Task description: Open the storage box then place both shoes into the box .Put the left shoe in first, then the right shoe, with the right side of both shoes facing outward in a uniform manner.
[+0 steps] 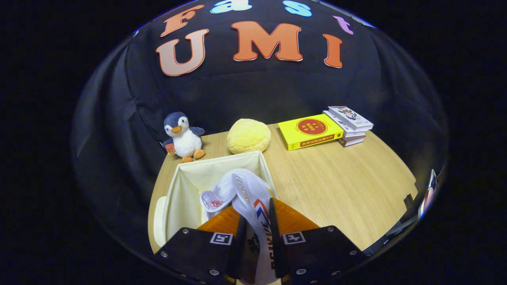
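Observation:
My gripper (256, 221) is shut on a white shoe (247, 192), both fingers pressing its side panel with red and blue stripes. The shoe hangs over the open cream storage box (180, 186), whose fabric-lined inside lies just ahead of the fingers and to their left. The shoe's tongue and lace eyelets point up and away from me. I cannot tell whether it is the left or right shoe. The bottom of the box is largely hidden by the shoe and the fingers.
On the wooden table (336, 186) beyond the box stand a plush penguin (183, 136) and a round yellow cushion (248, 135). A yellow book (309, 131) and a small stack of books (350, 124) lie further right. A pale lid edge (159, 221) shows left of the box.

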`<state>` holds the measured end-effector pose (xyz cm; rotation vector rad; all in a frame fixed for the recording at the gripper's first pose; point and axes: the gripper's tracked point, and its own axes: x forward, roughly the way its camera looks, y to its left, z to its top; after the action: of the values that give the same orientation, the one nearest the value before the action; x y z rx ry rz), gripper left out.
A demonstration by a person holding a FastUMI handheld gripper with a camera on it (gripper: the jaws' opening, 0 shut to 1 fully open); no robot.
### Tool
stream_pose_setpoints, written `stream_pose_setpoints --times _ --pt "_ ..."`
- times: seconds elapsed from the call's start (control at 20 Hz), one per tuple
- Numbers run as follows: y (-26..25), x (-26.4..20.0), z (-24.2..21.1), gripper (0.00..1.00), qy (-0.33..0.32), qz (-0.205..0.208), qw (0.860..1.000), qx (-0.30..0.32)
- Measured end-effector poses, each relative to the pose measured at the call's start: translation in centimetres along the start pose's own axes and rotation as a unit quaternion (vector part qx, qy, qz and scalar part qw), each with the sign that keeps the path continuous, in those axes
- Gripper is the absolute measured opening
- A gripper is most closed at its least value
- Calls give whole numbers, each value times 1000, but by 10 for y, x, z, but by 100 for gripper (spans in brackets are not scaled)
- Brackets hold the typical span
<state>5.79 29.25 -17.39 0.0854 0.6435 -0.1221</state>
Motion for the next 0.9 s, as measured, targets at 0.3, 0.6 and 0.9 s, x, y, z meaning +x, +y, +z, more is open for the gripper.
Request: stream_pose_setpoints --times 0.3,0.6,0.9 --pt "7 -14 39 59 -52 23 998 -4" --pt "2 -30 48 75 -54 41 998 15" --pt "-42 -61 72 91 -82 30 996 16"
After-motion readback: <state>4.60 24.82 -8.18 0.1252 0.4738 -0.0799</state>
